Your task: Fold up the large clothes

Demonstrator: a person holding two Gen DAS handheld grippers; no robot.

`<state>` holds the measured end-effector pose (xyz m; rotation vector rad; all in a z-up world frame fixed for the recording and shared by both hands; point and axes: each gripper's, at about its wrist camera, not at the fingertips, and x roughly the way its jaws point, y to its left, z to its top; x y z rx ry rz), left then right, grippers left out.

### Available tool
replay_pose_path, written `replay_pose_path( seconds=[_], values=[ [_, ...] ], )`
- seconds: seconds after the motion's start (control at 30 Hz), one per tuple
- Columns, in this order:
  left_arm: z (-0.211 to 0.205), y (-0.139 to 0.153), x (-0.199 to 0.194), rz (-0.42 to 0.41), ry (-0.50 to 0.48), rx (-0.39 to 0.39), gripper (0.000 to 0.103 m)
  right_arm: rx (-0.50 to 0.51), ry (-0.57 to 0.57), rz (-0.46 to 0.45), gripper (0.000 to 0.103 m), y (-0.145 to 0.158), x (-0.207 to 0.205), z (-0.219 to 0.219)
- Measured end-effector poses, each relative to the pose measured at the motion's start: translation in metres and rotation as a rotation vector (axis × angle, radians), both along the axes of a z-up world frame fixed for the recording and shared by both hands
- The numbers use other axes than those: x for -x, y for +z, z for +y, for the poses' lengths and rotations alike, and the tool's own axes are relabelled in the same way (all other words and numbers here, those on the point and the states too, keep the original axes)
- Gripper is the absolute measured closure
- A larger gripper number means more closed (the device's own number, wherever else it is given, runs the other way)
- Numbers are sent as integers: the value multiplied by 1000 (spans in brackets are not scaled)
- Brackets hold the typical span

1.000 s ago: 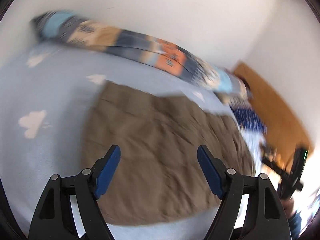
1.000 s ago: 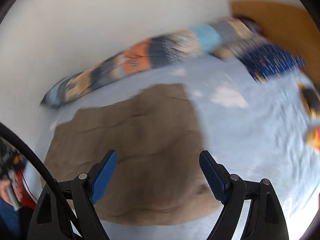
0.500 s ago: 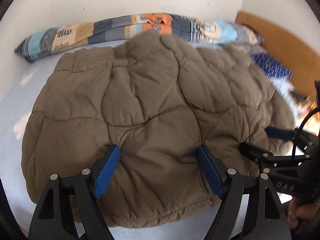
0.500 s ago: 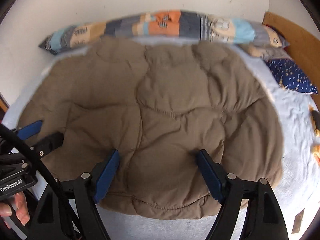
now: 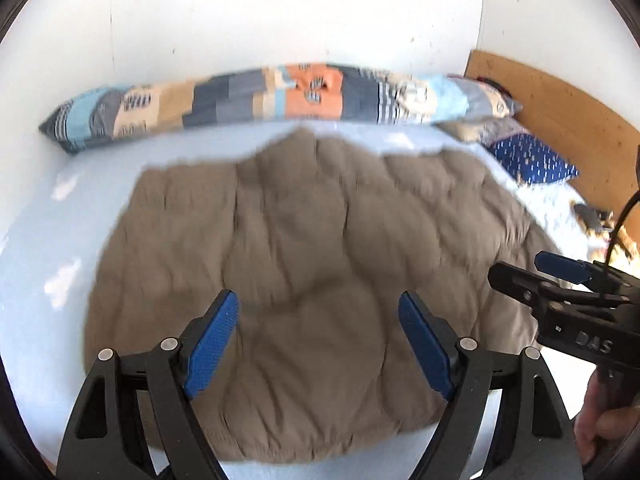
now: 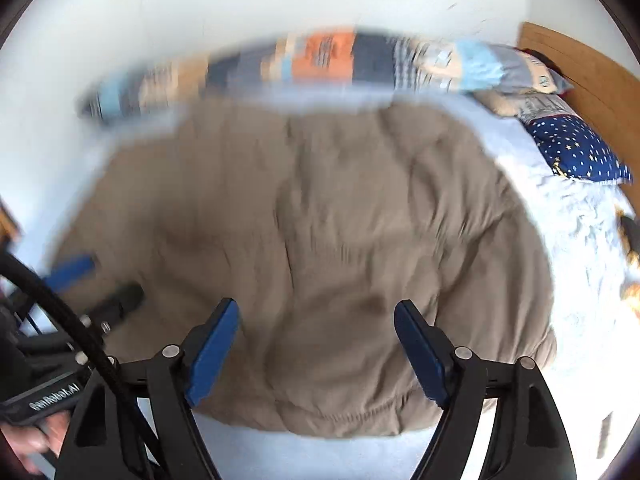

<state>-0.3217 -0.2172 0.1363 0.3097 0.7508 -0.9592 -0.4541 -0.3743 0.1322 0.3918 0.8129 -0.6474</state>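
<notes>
A large brown quilted garment [image 5: 312, 264] lies spread flat on a light blue bed; it also fills the right wrist view [image 6: 320, 248]. My left gripper [image 5: 318, 338] is open and empty, held above the garment's near hem. My right gripper [image 6: 316, 340] is open and empty too, above the near hem. The right gripper shows at the right of the left wrist view [image 5: 560, 280]. The left gripper shows, blurred, at the left of the right wrist view [image 6: 80, 280]. Both views are blurred by motion.
A long patchwork bolster [image 5: 280, 100] lies along the white wall behind the garment. A navy star-print pillow [image 6: 576, 152] and a wooden headboard [image 5: 560, 104] are at the right. Small orange and dark items [image 5: 600, 224] lie on the sheet [image 5: 52, 232] at far right.
Both cameras have pulled back and up since half a second ago: the garment looks smaller and more sheet shows around it. Both grippers have stayed open and empty.
</notes>
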Motion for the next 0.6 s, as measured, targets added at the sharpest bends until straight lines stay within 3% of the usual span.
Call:
replay_pose_path(
  seconds=[0.13,0.27,0.4,0.6],
  values=[
    [-49,4,-26,-15,5,-94,21,8,-42,-52,19,25,-23,-30],
    [-94,-13,-56,-8,33,-165,21,22,-46,6,18,31,-80,-64],
    [-116,-41,-82,75,63,-192,21,-2,-67,81,18,4,-115,-87],
    [-131,-63,-94,126,63,-235,17,-86,-83,201,13,-48,-128,-114]
  ],
)
